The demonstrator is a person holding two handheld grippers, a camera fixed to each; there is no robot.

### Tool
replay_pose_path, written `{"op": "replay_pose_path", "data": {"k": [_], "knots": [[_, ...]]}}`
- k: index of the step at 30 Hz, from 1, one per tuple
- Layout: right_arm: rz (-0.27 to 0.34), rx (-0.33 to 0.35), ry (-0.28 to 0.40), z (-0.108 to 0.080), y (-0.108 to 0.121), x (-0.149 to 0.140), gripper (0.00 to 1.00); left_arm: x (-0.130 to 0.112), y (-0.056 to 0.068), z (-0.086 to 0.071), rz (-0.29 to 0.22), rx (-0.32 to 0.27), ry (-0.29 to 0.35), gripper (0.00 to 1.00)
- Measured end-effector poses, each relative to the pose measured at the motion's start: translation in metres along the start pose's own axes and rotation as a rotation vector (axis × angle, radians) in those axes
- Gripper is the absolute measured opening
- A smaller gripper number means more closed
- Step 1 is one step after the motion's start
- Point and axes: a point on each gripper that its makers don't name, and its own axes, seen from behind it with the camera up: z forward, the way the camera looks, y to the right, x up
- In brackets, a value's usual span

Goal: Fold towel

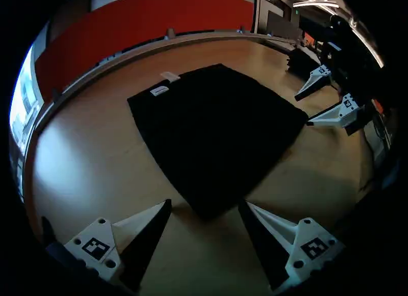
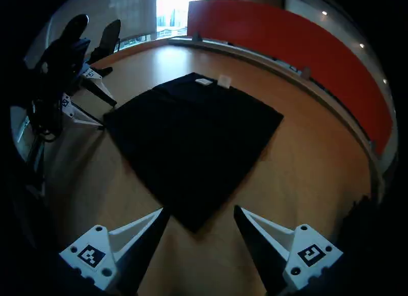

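Observation:
A black towel (image 1: pixel 214 132) lies flat on the wooden table (image 1: pixel 86 158), with a white label (image 1: pixel 159 90) near its far corner. My left gripper (image 1: pixel 205 204) is open, and the towel's near corner sits between its fingertips. At the towel's right corner my right gripper (image 1: pixel 302 111) is also spread. In the right gripper view the towel (image 2: pixel 194 138) points one corner into the gap of my open right gripper (image 2: pixel 199 209). The left gripper (image 2: pixel 109 116) stands open at the towel's left corner, held by a person's dark-sleeved hand.
A small white tag (image 1: pixel 170 76) lies on the table just past the towel. A red panel (image 1: pixel 148 25) runs along the table's far edge. Dark chairs (image 2: pixel 109 35) stand beyond the table by a bright window (image 2: pixel 178 10). Bare wood surrounds the towel.

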Motion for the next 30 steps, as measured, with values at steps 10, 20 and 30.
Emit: {"op": "replay_pose_path", "data": {"k": [10,20,30], "knots": [[-0.012,0.030,-0.021,0.001,-0.005,-0.007,0.86,-0.001,0.004,0.000,0.008,0.003,-0.010,0.94],[-0.001,0.057,-0.033,0.002,-0.007,-0.007,0.70,-0.001,0.010,0.000,0.021,-0.006,-0.022,0.80],[-0.016,0.071,-0.035,0.003,-0.009,-0.006,0.36,-0.001,0.012,0.001,0.019,-0.008,-0.034,0.70]]}}
